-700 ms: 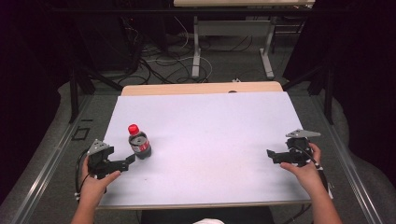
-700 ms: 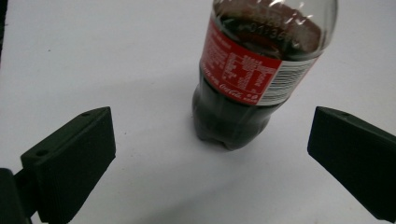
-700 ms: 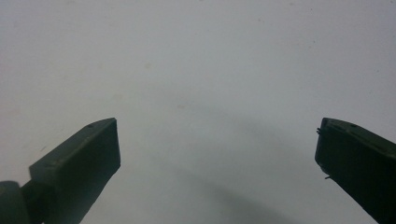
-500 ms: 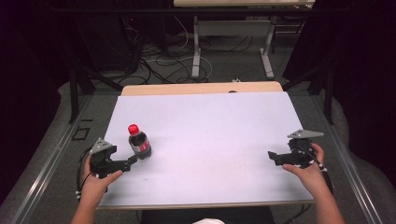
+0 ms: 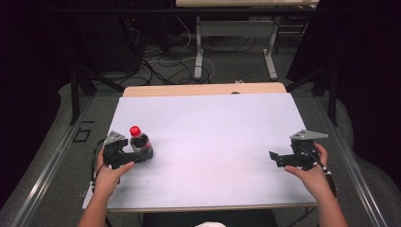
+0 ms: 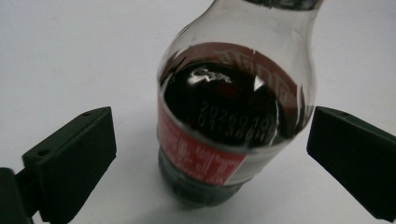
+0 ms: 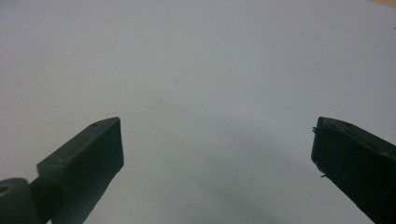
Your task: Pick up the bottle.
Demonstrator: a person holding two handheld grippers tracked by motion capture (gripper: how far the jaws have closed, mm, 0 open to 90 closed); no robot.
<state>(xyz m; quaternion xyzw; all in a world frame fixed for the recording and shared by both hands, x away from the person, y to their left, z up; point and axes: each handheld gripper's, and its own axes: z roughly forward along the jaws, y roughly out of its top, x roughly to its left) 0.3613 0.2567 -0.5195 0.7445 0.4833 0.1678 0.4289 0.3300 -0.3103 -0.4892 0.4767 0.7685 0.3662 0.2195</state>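
1. the left gripper [image 5: 138,158] sits at the table's [image 5: 213,127] near left corner, held by the person's left hand [image 5: 108,174], its jaws spread wide on either side of a bottle [image 5: 140,144].
2. in the left gripper view the bottle [image 6: 233,112] stands upright on the white tabletop between the jaws, closer to the right-hand one, with a gap on the other side; it holds dark drink and wears a red label and a red cap.
3. well apart, at the near right edge, the right hand [image 5: 313,172] holds the right gripper [image 5: 275,158], jaws spread with only bare tabletop between them.
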